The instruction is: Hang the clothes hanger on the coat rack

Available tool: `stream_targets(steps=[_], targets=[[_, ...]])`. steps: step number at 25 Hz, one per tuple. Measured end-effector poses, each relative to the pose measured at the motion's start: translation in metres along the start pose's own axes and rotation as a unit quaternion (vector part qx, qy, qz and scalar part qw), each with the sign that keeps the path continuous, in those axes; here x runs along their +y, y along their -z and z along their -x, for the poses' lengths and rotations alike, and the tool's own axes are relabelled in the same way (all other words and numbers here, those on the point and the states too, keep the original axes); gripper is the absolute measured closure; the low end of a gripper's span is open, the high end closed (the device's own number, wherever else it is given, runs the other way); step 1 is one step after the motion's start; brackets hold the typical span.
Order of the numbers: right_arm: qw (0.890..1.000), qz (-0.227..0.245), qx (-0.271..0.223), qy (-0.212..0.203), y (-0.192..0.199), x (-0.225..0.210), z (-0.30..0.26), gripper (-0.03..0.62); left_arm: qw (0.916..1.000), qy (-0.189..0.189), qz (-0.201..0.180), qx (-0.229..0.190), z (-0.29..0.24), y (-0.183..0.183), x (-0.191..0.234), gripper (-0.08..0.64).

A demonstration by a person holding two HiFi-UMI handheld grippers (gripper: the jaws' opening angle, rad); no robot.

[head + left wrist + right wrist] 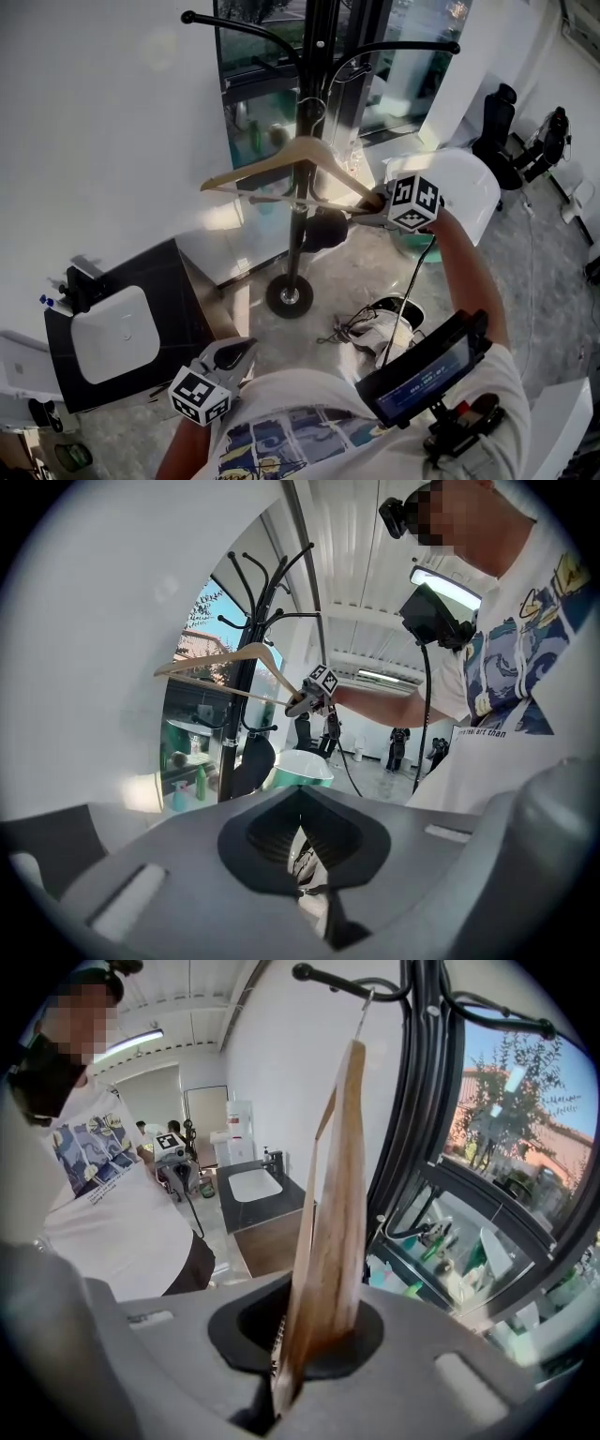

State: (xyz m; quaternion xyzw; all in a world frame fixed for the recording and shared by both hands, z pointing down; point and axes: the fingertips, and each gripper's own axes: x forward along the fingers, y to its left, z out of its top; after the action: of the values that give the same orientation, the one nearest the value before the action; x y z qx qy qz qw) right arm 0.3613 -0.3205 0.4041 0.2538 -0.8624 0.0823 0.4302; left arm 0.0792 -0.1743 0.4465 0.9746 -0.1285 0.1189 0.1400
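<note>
The right gripper clamps the hanger; only its view shows the hook meeting the coat rack. The left gripper is closed and empty.

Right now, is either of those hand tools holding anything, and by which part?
The right tool grips the wooden hanger by the end of one arm. The left tool holds nothing.

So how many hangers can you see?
1: a wooden hanger, gripped at one end by the right gripper, beside the coat rack. Others could be hidden behind it.
</note>
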Motion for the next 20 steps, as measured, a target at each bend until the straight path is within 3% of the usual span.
stream_targets(steps=[6, 11, 14, 20], targets=[[1.0, -0.001, -0.021, 0.019, -0.001, -0.011, -0.003, 0.572, 0.9999, -0.002, -0.012, 0.003, -0.002, -0.005, 0.002, 0.557], [0.998, -0.012, -0.045, 0.046, -0.004, -0.021, 0.002, 0.494, 0.9999, -0.002, -0.011, 0.007, 0.0, -0.002, 0.001, 0.557], [0.994, -0.023, -0.057, 0.085, -0.003, -0.03, 0.005, 0.376, 0.9998, 0.006, -0.014, 0.008, 0.0, 0.001, -0.003, 0.557], [0.978, -0.056, -0.106, 0.168, -0.006, -0.043, 0.033, 0.318, 0.9995, 0.026, -0.014, 0.007, 0.006, 0.002, -0.008, 0.557]])
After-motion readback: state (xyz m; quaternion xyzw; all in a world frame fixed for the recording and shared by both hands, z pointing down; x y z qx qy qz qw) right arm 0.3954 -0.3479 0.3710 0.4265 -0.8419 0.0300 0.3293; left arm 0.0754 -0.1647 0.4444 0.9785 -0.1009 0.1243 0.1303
